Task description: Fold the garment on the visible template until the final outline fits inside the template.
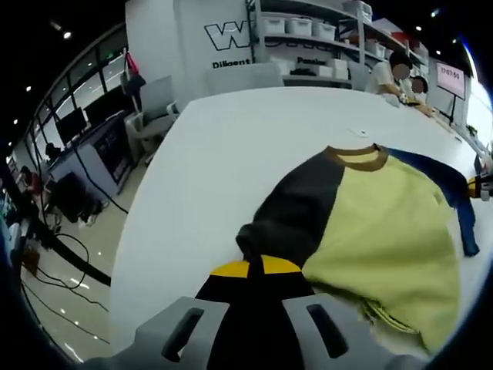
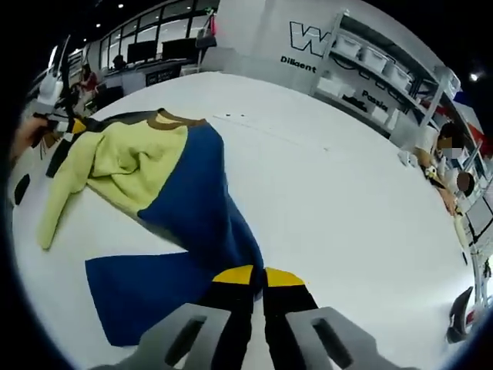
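A colour-block sweater [image 1: 370,223] lies on the white table [image 1: 223,162], with a dark grey side, a yellow-green middle, a blue side and a brown collar [image 1: 358,158]. My left gripper [image 1: 256,266] is shut on the bunched dark grey fabric at the sweater's near edge. In the right gripper view the sweater [image 2: 192,193] lies with its blue side towards me, and my right gripper [image 2: 258,275] is shut on the blue fabric. The left gripper [image 2: 65,127], held by a hand, shows at the sweater's far end. The right gripper [image 1: 479,185] shows past the blue sleeve.
White table [image 2: 339,193] stretches wide beyond the sweater. Shelves with white bins [image 1: 308,31] stand behind it, and people [image 1: 400,77] sit at its far corner. A chair [image 1: 158,104], desks with monitors and floor cables [image 1: 69,254] lie past the table's left edge.
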`<state>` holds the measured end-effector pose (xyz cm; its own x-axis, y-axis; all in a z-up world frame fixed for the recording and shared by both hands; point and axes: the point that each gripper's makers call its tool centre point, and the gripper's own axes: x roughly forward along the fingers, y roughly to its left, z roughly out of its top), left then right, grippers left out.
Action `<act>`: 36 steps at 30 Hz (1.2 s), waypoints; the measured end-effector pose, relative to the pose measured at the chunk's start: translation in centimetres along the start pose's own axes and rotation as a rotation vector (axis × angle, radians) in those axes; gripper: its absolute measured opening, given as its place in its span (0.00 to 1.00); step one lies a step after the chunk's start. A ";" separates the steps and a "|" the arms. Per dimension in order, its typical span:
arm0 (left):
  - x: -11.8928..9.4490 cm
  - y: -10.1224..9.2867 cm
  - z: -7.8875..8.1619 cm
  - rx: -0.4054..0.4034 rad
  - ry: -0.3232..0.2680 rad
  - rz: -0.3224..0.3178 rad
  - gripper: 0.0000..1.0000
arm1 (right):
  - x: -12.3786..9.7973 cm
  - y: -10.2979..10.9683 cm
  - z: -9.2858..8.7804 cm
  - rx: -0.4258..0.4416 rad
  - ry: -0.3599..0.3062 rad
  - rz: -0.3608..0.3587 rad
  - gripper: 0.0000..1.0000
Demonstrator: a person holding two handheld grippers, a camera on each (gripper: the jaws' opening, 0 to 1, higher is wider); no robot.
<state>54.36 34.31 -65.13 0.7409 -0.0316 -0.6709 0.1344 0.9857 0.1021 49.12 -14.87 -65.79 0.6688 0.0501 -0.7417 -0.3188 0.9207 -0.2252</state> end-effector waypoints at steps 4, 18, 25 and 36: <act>0.2 0.2 0.0 0.011 0.000 0.005 0.02 | 0.3 -1.0 -0.2 -0.026 0.013 -0.019 0.00; -3.0 -1.0 0.7 0.030 -0.046 0.010 0.24 | -1.4 -0.3 1.2 0.162 -0.098 0.001 0.16; -6.7 -5.3 -0.1 -0.007 -0.085 -0.054 0.38 | -3.6 4.7 3.2 0.250 -0.186 0.121 0.33; -10.4 -12.2 -2.4 -0.107 -0.074 -0.225 0.55 | -3.4 13.1 3.6 0.270 -0.164 0.271 0.46</act>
<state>43.39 22.98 -61.14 0.7468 -0.2603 -0.6120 0.2337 0.9642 -0.1250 45.10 -1.54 -63.99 0.6900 0.3455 -0.6360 -0.3251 0.9330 0.1542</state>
